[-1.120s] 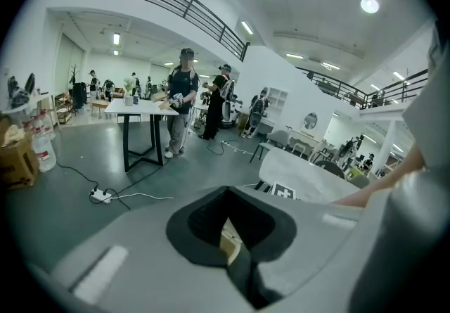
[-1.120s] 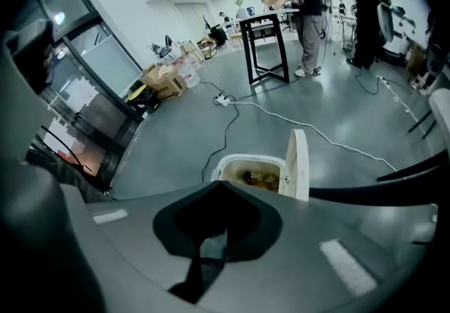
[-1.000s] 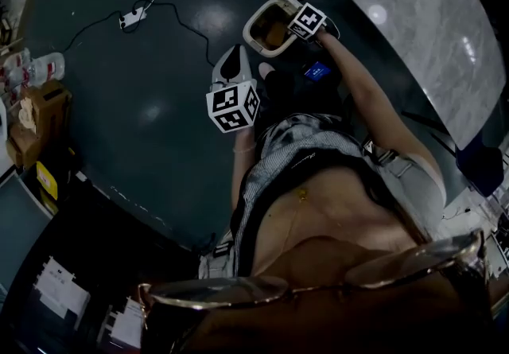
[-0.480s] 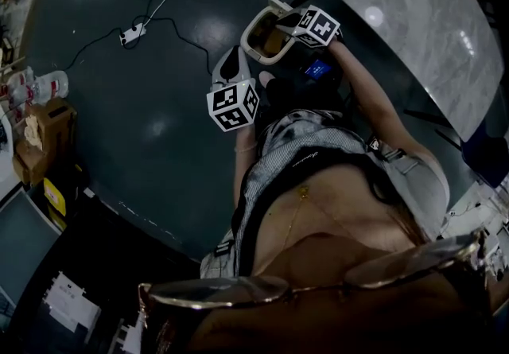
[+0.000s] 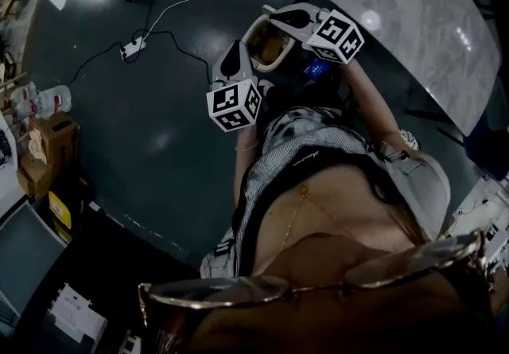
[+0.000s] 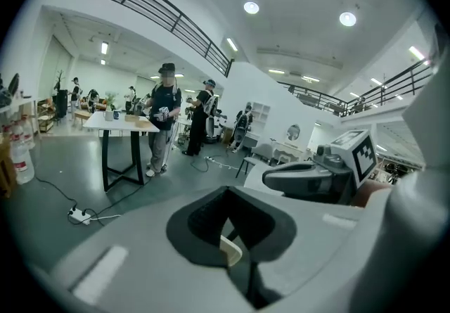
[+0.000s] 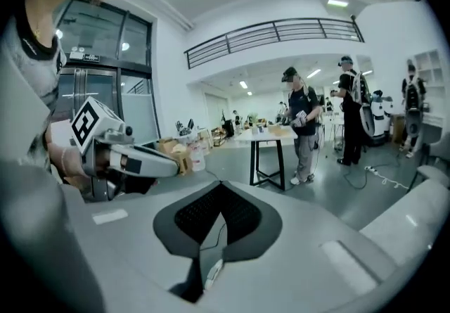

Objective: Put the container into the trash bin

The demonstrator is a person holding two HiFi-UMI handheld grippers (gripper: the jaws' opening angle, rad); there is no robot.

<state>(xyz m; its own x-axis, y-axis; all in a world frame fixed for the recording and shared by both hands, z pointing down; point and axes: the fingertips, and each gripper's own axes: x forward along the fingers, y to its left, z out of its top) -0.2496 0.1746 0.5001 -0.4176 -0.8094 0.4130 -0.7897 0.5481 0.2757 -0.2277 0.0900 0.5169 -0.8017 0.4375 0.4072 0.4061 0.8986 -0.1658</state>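
Head view, right claw: the right claw (image 5: 274, 17) is clenched on the upper rim of the container (image 5: 265, 44).
Head view, container: it has a cream rim and a brown inside. It is held up above the dark floor (image 5: 159, 130), in front of the person's legs and near the marble counter (image 5: 398, 18).
Head view, left claw: the left claw (image 5: 233, 54) points at the container's left edge from just beside it. Whether they touch cannot be told.
Head view, floor: a power strip (image 5: 133, 48) and its cable lie well apart from the container.
Left gripper view: the jaws are clenched, pads meeting. A cream sliver (image 6: 230, 251) shows in the slit beneath them, and the right claw is at the right.
Right gripper view: the jaws are pressed together, with a thin pale edge (image 7: 211, 273) low between them. The left claw is at the left. A standing person (image 7: 302, 129) is beside a black-legged counter (image 7: 271, 137).
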